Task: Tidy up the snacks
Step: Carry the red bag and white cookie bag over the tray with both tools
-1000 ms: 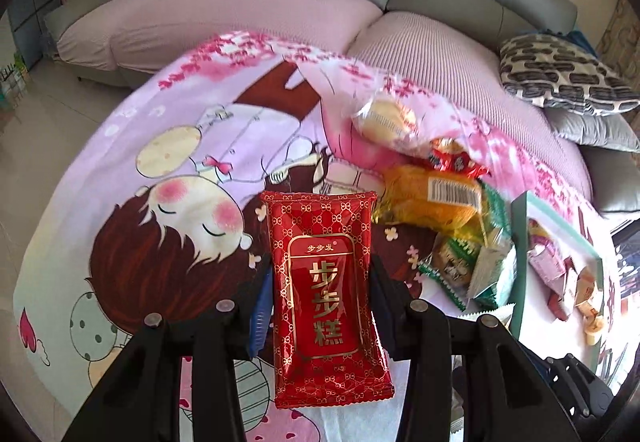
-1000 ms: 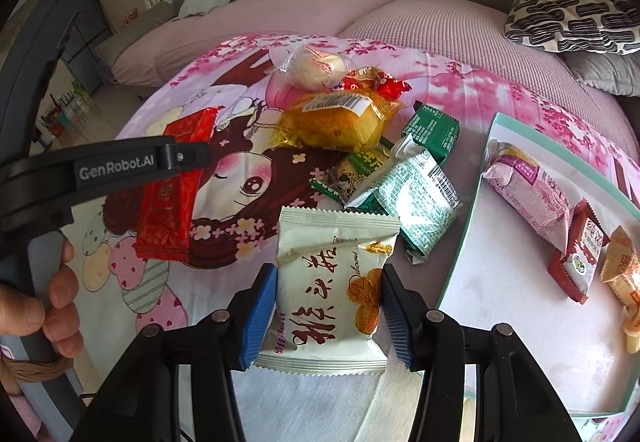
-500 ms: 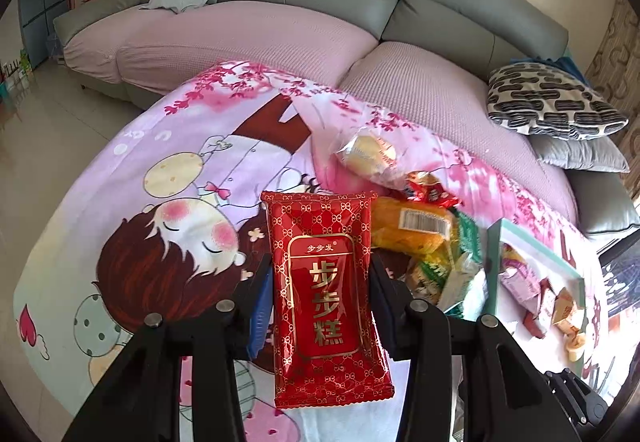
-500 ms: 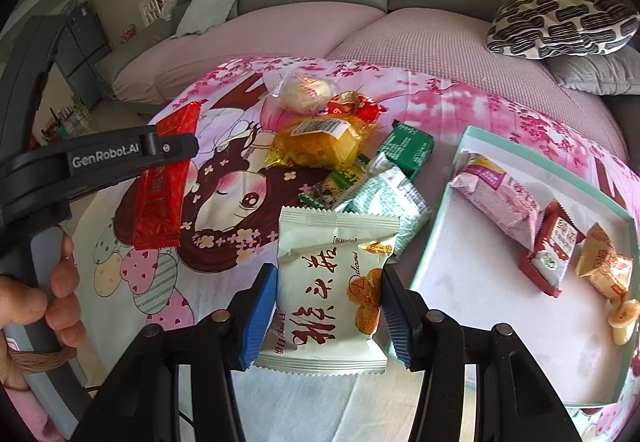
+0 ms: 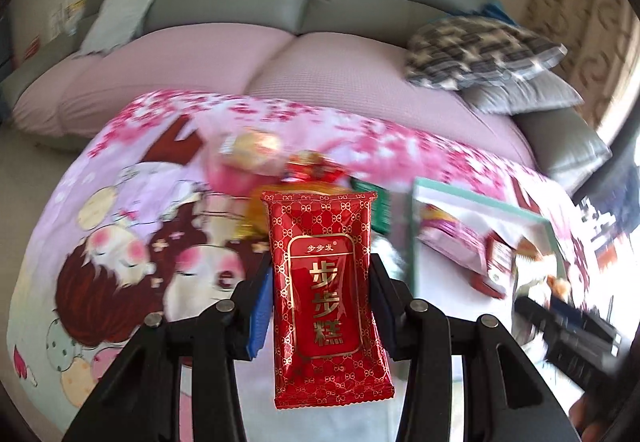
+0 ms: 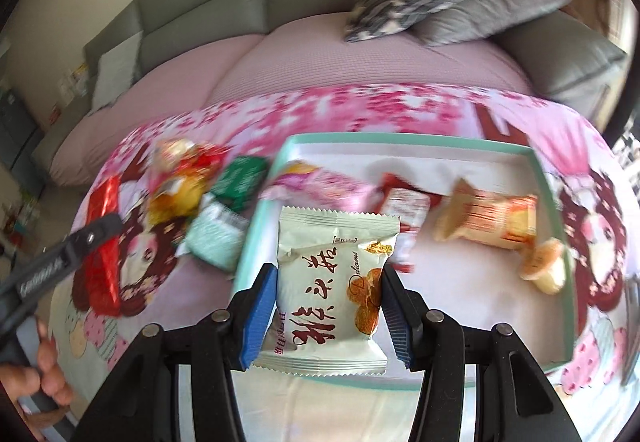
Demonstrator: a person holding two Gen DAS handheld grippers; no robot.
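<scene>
My left gripper (image 5: pixel 320 290) is shut on a red snack packet with gold characters (image 5: pixel 326 290), held above the cartoon-print cloth. My right gripper (image 6: pixel 328 302) is shut on a cream snack packet (image 6: pixel 332 282), which hangs over the near left part of the teal-rimmed white tray (image 6: pixel 408 140). In the tray lie a pink packet (image 6: pixel 320 182), a small red-and-white packet (image 6: pixel 404 206), an orange packet (image 6: pixel 488 222) and a small jelly cup (image 6: pixel 546 262). In the left wrist view the tray (image 5: pixel 480 202) sits to the right of the held red packet.
Left of the tray a loose pile remains on the cloth: a yellow packet (image 6: pixel 176 194), a dark green packet (image 6: pixel 240 178), a pale green packet (image 6: pixel 212 234) and a round bun (image 5: pixel 252 146). A grey and pink sofa (image 5: pixel 240 54) with cushions (image 5: pixel 476 54) lies behind. A hand (image 6: pixel 44 374) holds the left gripper.
Both grippers have swung to the right with their packets. The cream packet, earlier over the cloth left of the tray, now hangs over the tray. The tray sits nearer the red packet.
</scene>
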